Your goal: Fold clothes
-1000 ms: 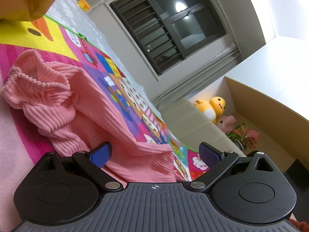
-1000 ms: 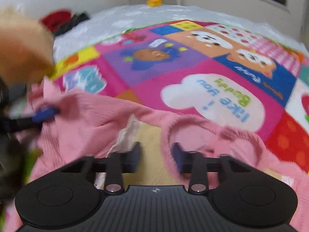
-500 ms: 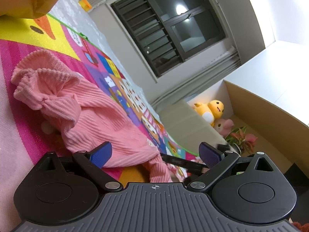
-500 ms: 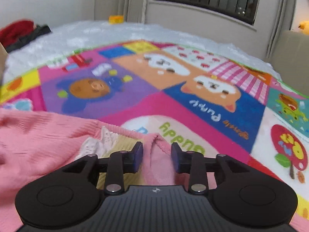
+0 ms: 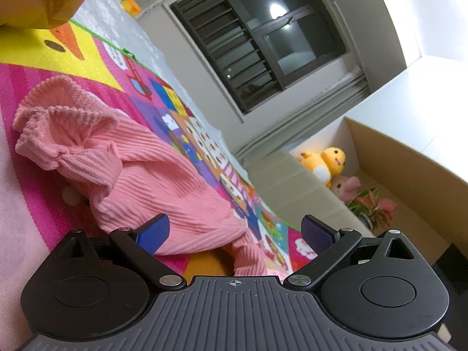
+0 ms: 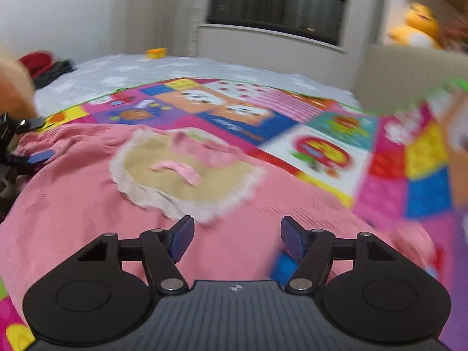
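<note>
The pink ribbed garment (image 6: 87, 219) lies spread on the colourful play mat (image 6: 336, 152), collar (image 6: 187, 175) up, one sleeve (image 5: 73, 134) bunched at its far side. Both the left gripper (image 5: 234, 231) and the right gripper (image 6: 237, 234) hover low over it, jaws apart and holding nothing. This looks like a pause between grasps; any next fold calls for a clean pinch on an edge, perhaps that rumpled sleeve.

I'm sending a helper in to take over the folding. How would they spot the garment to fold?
Find the colourful cartoon play mat below the dark window. The pink ribbed top lies spread on it, the only clothing there, with a cream lace-edged collar panel.
</note>
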Demonstrator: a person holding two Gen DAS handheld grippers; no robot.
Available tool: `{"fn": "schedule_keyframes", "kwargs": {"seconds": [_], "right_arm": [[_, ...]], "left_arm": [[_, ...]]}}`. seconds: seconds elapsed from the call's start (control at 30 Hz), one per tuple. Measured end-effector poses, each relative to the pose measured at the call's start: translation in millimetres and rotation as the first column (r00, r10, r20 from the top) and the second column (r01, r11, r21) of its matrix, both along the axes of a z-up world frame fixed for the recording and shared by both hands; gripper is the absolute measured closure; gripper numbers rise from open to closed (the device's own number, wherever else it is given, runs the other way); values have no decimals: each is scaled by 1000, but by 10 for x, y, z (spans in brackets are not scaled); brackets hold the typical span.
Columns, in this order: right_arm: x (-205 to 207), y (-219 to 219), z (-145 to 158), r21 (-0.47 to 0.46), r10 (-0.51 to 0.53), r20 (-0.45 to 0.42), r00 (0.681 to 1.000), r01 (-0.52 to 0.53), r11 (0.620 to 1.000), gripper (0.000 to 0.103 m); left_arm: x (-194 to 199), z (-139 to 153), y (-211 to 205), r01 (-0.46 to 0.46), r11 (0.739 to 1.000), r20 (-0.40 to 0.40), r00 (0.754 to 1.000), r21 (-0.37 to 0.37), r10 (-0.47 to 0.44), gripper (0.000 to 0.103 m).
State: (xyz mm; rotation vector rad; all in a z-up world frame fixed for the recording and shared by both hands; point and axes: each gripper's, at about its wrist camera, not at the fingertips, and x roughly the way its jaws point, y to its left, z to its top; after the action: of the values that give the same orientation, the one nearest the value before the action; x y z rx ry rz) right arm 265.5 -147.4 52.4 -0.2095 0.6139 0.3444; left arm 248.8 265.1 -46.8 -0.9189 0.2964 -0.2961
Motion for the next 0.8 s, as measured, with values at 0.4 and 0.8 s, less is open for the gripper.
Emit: {"fn": "schedule_keyframes", "kwargs": {"seconds": [0.4,0.8], "right_arm": [[35,-489,-199,40,-165,11,986,165,986,37],[335,-317,-722,-57,-143,-74,987,139,989,27]], "left_arm": [[-6,-50,62,5,999,15,1000,-33,-5,3],[28,-30,26,8,1000,-1,1000,-10,-8,3]]}}
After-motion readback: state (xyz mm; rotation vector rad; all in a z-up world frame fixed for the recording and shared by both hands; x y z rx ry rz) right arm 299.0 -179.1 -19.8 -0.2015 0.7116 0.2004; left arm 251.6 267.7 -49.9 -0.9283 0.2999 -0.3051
